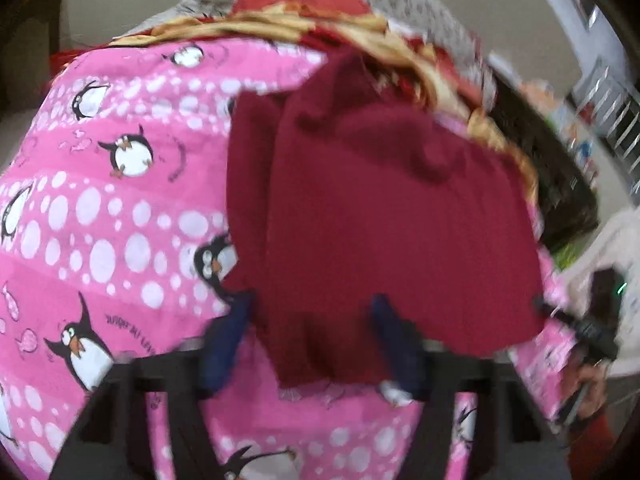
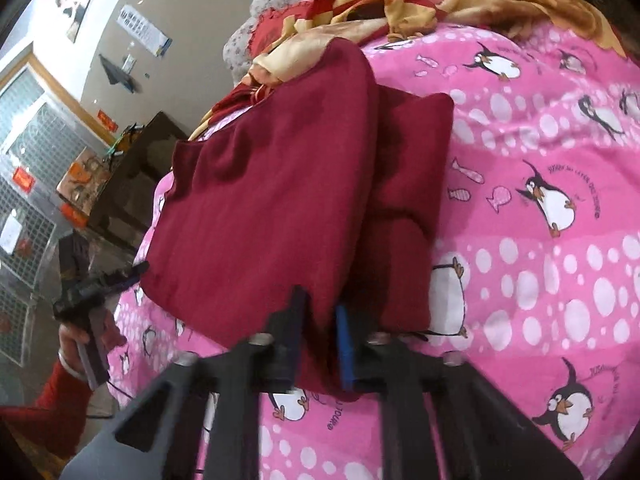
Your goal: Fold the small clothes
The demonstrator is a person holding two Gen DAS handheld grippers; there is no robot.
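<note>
1. The right hand-held gripper [image 2: 320, 320] is clenching the near edge of the maroon garment [image 2: 272, 184].
2. The left hand-held gripper [image 1: 312, 328] is standing released, its fingers either side of the garment's near edge.
3. The garment is lying folded on the pink penguin quilt [image 2: 540, 240].
4. Red-and-yellow fabric [image 2: 360, 8] is lying beyond it.

My left wrist camera looks forward along its tongs [image 1: 312, 340], close over the maroon garment [image 1: 380, 216] on the pink penguin quilt [image 1: 100, 208]. My right wrist camera looks along its own tongs [image 2: 320, 332] at the same garment [image 2: 272, 208] and quilt [image 2: 540, 240], equally near. Both views share the garment, the quilt around it, and the red-and-gold cloth [image 1: 280, 26] beyond it.
</note>
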